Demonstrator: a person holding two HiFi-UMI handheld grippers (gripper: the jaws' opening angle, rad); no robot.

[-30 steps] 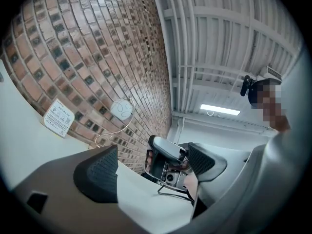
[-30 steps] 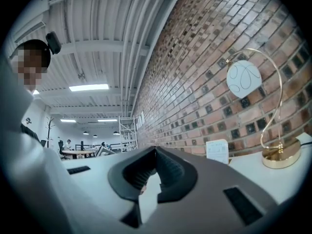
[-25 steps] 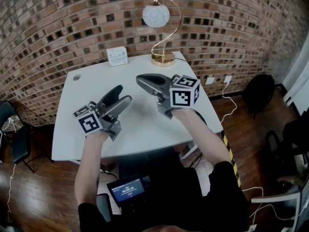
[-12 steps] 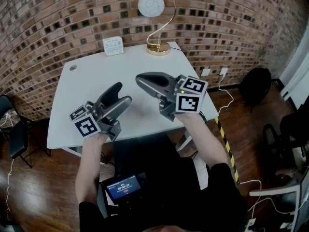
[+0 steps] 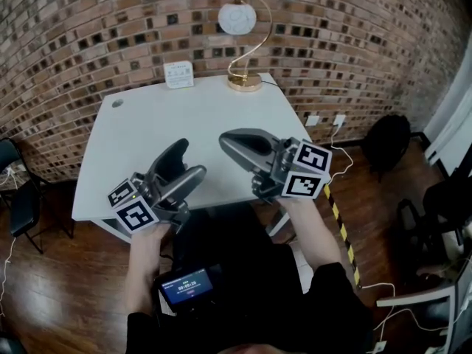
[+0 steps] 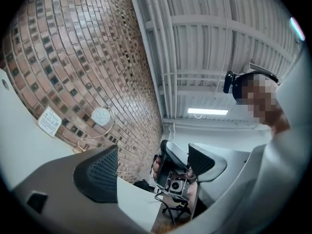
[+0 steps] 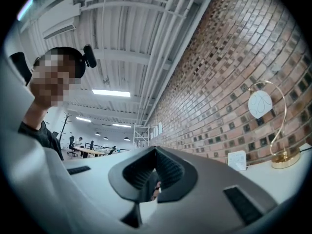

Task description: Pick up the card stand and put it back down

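1. Where the room ends behind the table, we see a brick wall (image 5: 88, 43) of red and dark bricks that fills the top of the head view.
2. Under it all lies a dark wood floor (image 5: 59, 286), with cables along both sides and a yellow-and-black strip (image 5: 341, 227) by the table's right edge.
3. We see a ceiling (image 7: 122, 33) of white beams and strip lights in both gripper views.
4. We stand at the near edge of a white table (image 5: 147, 139); most of its top is bare.
5. A black chair (image 5: 16, 190) stands to the left of the table, and a dark seat (image 5: 387, 142) stands to the right, near the wall.
6. At the far right corner stands a lamp (image 5: 237, 19) with a white globe hung from a curved gold stem on a gold base.
7. Our left gripper (image 5: 189, 158) is over the near edge with its jaws apart and nothing between them.
8. Our right gripper (image 5: 228, 142) is beside it, also near that edge, with its jaws closed together and empty.
9. Below our hands, in front of the table, is a small lit screen (image 5: 188, 286).
10. The card stand (image 5: 178, 74) is at the far edge, close to the wall and just left of the lamp's base. It is well apart from both grippers.
11. A small round hole (image 5: 116, 102) shows near the far left corner of the table.
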